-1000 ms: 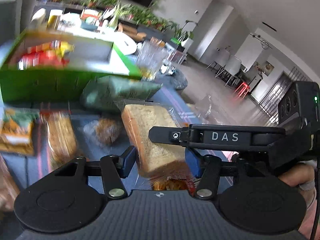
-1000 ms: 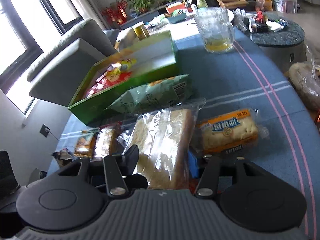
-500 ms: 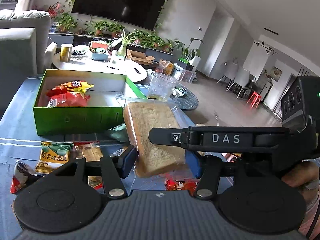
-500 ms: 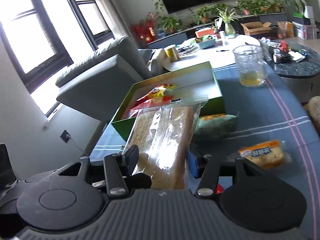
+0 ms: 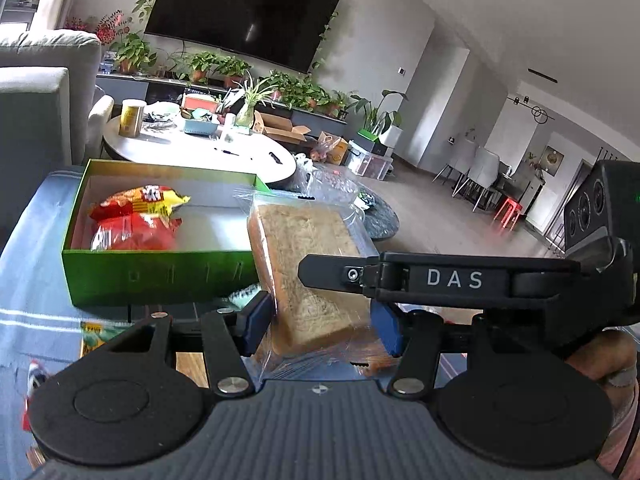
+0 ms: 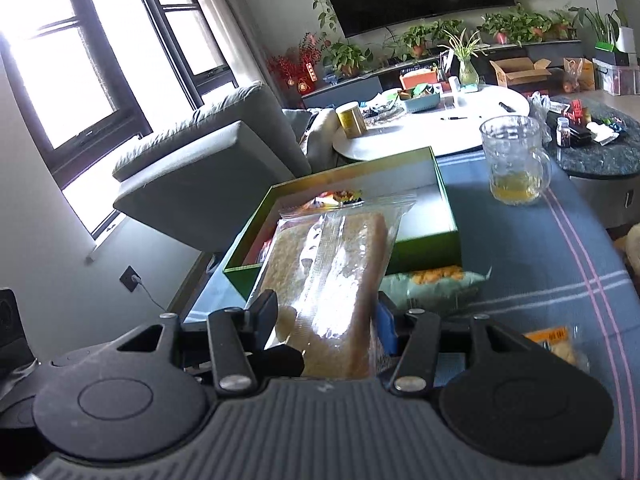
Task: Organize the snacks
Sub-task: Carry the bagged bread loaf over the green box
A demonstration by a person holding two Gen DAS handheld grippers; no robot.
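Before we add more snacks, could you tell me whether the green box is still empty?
No, the green box already holds a red and yellow snack bag.

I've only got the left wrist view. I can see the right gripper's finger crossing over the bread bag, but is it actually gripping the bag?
Observer: Yes. The right wrist view shows the right gripper with the bread bag clamped between both pads.
Operator: Anything lying below it?
Observer: A pale green snack bag with orange pieces lies on the cloth, against the near wall of the green box.
Operator: And further right?
Observer: A glass mug stands apart from the box, with a little yellow liquid at the bottom.
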